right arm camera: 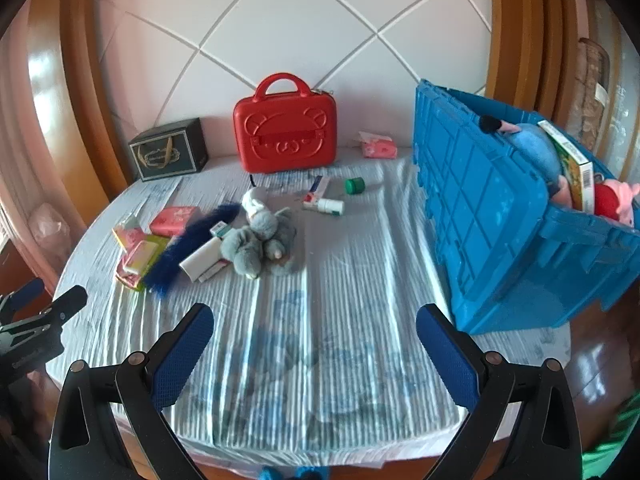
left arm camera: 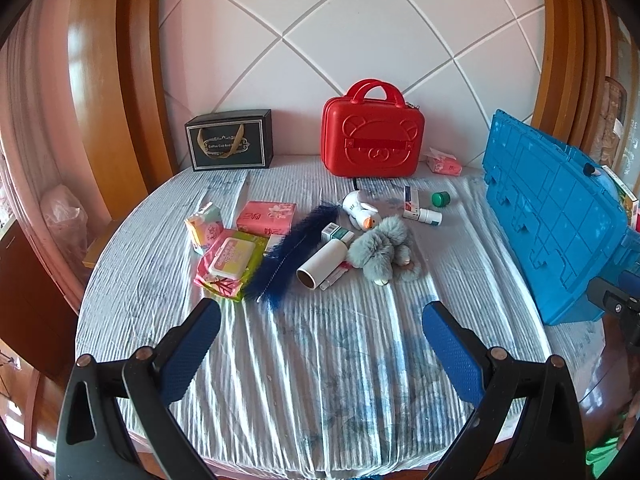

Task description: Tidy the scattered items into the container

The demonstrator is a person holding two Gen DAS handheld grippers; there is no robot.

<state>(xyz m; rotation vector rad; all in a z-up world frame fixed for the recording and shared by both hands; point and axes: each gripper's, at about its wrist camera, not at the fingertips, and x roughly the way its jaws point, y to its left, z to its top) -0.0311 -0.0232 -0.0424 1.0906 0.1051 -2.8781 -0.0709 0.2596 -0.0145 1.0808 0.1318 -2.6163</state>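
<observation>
My left gripper (left arm camera: 322, 322) and right gripper (right arm camera: 314, 324) look alike: black angular arms with triangular cut-outs, round metal rivets at the joints, and blue dimple-textured pads (left arm camera: 191, 350) lining each finger's inner face

Legible on the black gift box (left arm camera: 229, 139) at the back of the bed: gold lettering beginning "Coffee Cup And", the rest hidden by the ribbon handle. On the wet-wipes pack (left arm camera: 231, 257) lid, print too blurred to read. On the small medicine boxes and the book in the crate, nothing readable.
</observation>
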